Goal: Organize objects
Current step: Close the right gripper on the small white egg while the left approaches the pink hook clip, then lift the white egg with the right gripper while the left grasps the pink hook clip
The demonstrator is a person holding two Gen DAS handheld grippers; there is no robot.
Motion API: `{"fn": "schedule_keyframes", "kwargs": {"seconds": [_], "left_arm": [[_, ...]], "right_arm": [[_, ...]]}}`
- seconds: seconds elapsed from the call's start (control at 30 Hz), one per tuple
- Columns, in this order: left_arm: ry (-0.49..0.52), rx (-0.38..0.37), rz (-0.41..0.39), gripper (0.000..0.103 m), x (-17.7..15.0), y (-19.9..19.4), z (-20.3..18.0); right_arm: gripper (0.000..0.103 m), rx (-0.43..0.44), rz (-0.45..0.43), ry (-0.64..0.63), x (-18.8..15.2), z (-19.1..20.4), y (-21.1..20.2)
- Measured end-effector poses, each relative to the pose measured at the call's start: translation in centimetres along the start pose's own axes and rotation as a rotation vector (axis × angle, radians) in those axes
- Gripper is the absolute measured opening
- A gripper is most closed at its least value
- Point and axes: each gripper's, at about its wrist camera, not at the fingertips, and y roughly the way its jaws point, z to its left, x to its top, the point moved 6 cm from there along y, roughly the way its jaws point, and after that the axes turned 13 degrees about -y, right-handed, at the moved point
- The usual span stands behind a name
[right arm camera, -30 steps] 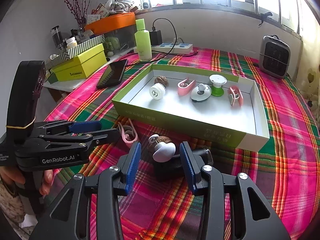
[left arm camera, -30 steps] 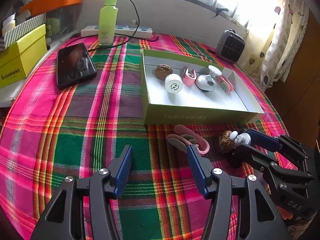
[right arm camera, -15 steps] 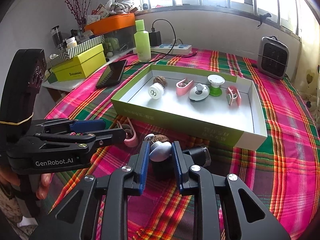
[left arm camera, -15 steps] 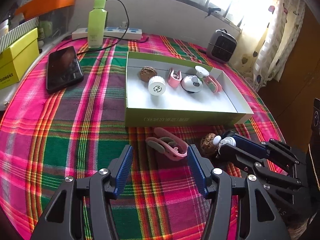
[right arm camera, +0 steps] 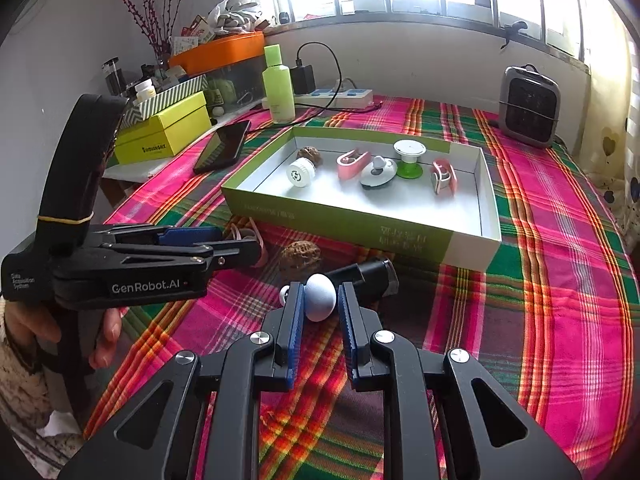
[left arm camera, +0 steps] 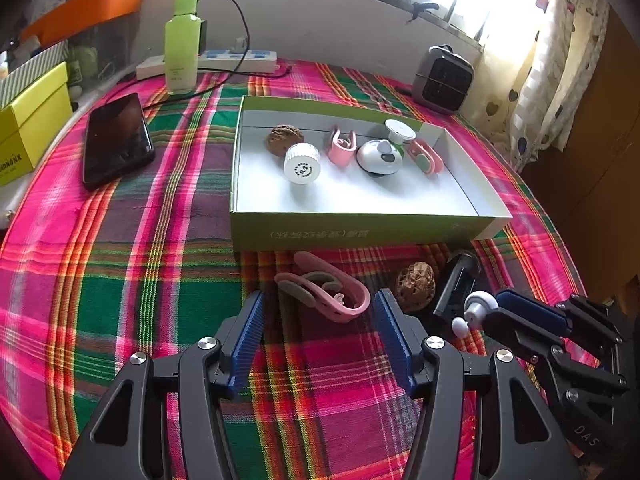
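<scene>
My right gripper [right arm camera: 319,307] is shut on a small white knob-shaped object [right arm camera: 320,302] and holds it above the cloth; the object also shows in the left wrist view [left arm camera: 478,307]. Under it lie a walnut [right arm camera: 301,255] and a black cylinder [right arm camera: 374,274]. My left gripper [left arm camera: 318,316] is open, its fingers either side of a pink clip [left arm camera: 324,292] on the cloth. The green-sided white box [left arm camera: 360,234] holds a walnut [left arm camera: 285,140], a white cap [left arm camera: 302,163], pink clips and a white dome piece [left arm camera: 379,158].
A black phone [left arm camera: 116,140], a green bottle [left arm camera: 183,42], a power strip [left arm camera: 236,58] and a small grey heater [left arm camera: 442,80] stand on the plaid tablecloth. Yellow and orange boxes sit at the left edge.
My right gripper closed on the white knob object and lifted it off the cloth. The left gripper drew back a little, open, with the pink clip between its fingers.
</scene>
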Motion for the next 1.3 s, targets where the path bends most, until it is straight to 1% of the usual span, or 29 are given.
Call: {"fn": "schedule_keyframes", "kwargs": {"seconds": [0.1, 0.5, 0.73, 0.83, 0.87, 0.93, 0.97, 1.0, 1.03, 1.07, 1.1, 1.17, 1.3], "left_arm": [[-0.009, 0.007, 0.0, 0.055, 0.0, 0.1, 0.3], [-0.023, 0.031, -0.012, 0.056, 0.2, -0.4, 1.7], [-0.033, 0.061, -0.019, 0.056, 0.1, -0.9, 3.0], [-0.035, 0.073, -0.021, 0.056, -0.1, -1.2, 3.6], [-0.038, 0.075, -0.022, 0.056, -0.1, -1.3, 3.8], [-0.05, 0.08, -0.024, 0.056, -0.1, -1.5, 4.2], [-0.053, 0.08, -0.024, 0.056, -0.1, -1.5, 4.4], [-0.055, 0.081, -0.025, 0.056, -0.1, -1.6, 4.5], [-0.057, 0.081, -0.025, 0.056, -0.1, -1.6, 4.5], [-0.059, 0.081, -0.024, 0.056, -0.1, -1.6, 4.5], [-0.064, 0.078, -0.022, 0.056, -0.1, -1.6, 4.5], [-0.073, 0.061, -0.02, 0.056, -0.1, -1.6, 4.3], [-0.072, 0.054, -0.02, 0.056, 0.0, -1.5, 3.9]], "right_arm": [[0.019, -0.002, 0.012, 0.004, -0.6, 0.0, 0.0], [0.019, 0.055, 0.041, 0.018, -1.7, 0.7, -0.1], [0.019, 0.115, 0.057, 0.009, -1.7, 1.4, -0.3], [0.019, 0.183, 0.064, 0.02, -1.7, 1.8, -0.4], [0.019, 0.178, 0.055, 0.017, -1.6, 1.6, -0.6], [0.019, 0.141, 0.046, 0.028, -1.6, 1.0, -0.8], [0.023, 0.134, 0.045, 0.035, -1.7, 0.7, -0.7], [0.03, 0.136, 0.052, 0.035, -1.7, 0.6, -0.6], [0.034, 0.137, 0.068, 0.028, -1.9, 0.6, -0.3], [0.041, 0.134, 0.078, 0.016, -2.0, 0.7, -0.1], [0.045, 0.14, 0.074, 0.007, -2.0, 0.9, -0.1], [0.045, 0.162, 0.074, 0.0, -2.1, 1.2, 0.0], [0.045, 0.196, 0.08, -0.012, -2.1, 2.0, 0.5]]}}
